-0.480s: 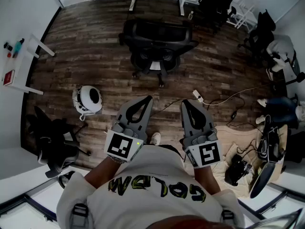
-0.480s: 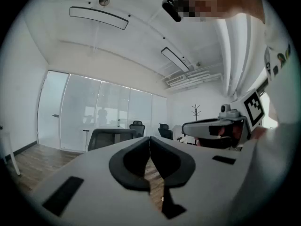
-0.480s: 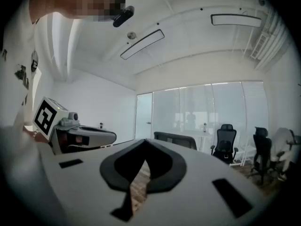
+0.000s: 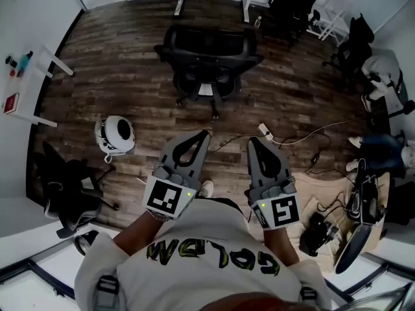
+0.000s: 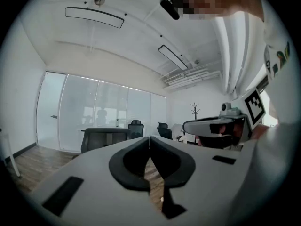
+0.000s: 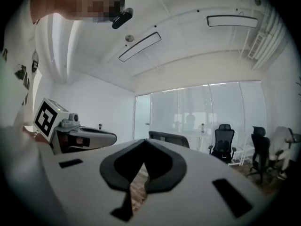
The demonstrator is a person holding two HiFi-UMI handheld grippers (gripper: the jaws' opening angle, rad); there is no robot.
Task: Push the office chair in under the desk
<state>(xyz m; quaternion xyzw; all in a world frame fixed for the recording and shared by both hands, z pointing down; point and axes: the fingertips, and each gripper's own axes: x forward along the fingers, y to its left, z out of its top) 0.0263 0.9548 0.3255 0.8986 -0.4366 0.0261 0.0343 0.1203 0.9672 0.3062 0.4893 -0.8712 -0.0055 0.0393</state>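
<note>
Office chair standing short of the bench; both grippers empty, jaws together.

A dark plank floor (image 4: 130, 63) is seen across the head view. White bench legs (image 4: 179, 4) are noted at 12 o'clock, at the far edge. The black office chair (image 4: 209, 57) is found at 12 o'clock, just in front of those legs and well apart from both grippers. The left gripper (image 4: 205, 133) and right gripper (image 4: 253, 140) are held side by side near 6 o'clock, pointed at the chair, jaws pressed together on nothing. A white round object (image 4: 117, 135) is noted at 9 o'clock. A white power strip (image 4: 266, 131) is seen near the right gripper's tip.
</note>
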